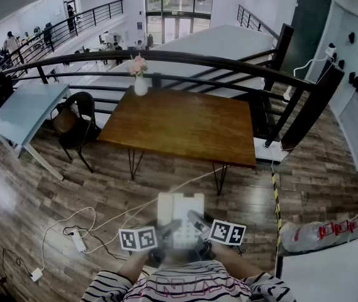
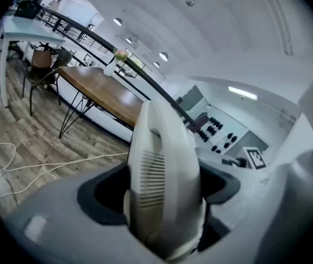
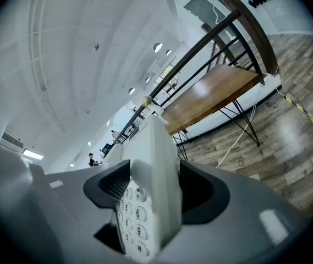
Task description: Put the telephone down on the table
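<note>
Telephone (image 1: pixel 180 209) hangs clamped between left hand-held gripper (image 2: pixel 164 190) and right hand-held gripper (image 3: pixel 153 188), each grasping it.

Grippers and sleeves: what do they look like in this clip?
Both the left gripper and right gripper have grey bodies with dark jaw pads. Each carries a cube of black-and-white square markers. Sleeves: striped black and white.

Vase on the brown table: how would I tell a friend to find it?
Find the brown wooden table beside the curved dark railing. At its far left corner stands a small white vase holding pink flowers. It is the only thing on that tabletop.
</note>
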`<state>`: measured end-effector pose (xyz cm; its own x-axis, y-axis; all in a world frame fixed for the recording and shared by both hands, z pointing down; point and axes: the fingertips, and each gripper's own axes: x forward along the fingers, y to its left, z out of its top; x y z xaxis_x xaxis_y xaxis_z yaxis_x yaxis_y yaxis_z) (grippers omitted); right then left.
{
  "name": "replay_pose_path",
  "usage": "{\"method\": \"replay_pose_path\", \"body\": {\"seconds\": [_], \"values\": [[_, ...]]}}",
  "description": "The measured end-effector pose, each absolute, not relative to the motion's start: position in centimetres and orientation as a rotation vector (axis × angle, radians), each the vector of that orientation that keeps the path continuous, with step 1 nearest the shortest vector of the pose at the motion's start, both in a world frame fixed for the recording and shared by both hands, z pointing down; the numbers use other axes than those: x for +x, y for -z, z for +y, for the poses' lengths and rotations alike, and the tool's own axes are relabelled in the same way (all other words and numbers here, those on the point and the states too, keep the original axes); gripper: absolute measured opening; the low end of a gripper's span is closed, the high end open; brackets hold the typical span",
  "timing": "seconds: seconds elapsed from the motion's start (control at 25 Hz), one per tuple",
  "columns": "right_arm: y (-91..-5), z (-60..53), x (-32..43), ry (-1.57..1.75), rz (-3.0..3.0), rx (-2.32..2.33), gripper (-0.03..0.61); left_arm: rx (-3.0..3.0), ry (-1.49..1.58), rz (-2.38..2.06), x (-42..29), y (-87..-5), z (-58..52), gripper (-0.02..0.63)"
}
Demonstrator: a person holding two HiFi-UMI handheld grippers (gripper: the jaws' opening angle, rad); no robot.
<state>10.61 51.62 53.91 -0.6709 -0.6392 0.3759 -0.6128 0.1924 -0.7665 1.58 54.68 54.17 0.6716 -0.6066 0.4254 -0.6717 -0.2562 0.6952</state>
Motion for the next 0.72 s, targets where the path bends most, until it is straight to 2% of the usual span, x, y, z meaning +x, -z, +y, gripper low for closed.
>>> {"method": "replay_pose_path", "body": {"seconds": [0.4, 0.72], "values": [[-53.7, 52.7, 9.0, 1.525, 2.402, -1.243, 0.279, 1.954, -0.081, -1.0, 0.0, -54.2, 55.9, 0.382], [-54.3, 46.6, 9.1, 1.538, 2.457, -1.169, 0.279, 1.932, -0.055, -1.061, 0.3, -54.6, 50.4, 0.382]]}}
